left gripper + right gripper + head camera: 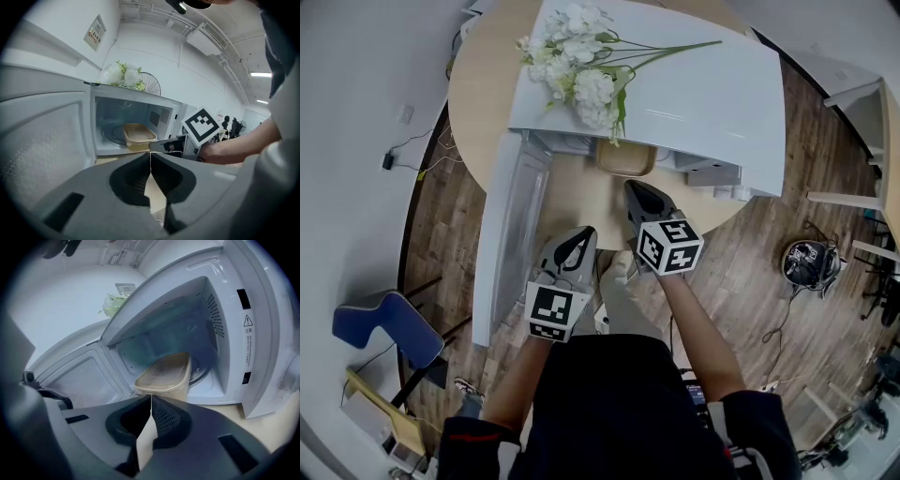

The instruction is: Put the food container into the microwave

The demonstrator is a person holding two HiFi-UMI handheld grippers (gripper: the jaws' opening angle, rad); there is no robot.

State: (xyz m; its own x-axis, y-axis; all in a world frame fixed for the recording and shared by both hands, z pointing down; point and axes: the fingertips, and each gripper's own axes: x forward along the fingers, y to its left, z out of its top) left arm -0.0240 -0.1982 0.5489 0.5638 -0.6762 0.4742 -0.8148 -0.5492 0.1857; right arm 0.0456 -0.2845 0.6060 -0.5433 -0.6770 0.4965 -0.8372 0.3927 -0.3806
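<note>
The beige lidded food container [626, 158] [138, 134] [168, 374] sits inside the white microwave [694, 112] [136, 119] [225, 343], on its glass turntable near the front opening. The microwave door [514, 234] [42, 136] [79, 376] hangs wide open to the left. My right gripper [637, 195] [151, 397] is shut and empty, its tips just in front of the container. My left gripper [577, 242] [150, 154] is shut with nothing in it, held lower and further back from the microwave.
White artificial flowers [581, 61] [123, 75] lie on top of the microwave. The microwave stands on a round wooden table [483, 84]. A blue chair [384, 328] is on the floor at the left; a small device with cables [811, 262] lies at the right.
</note>
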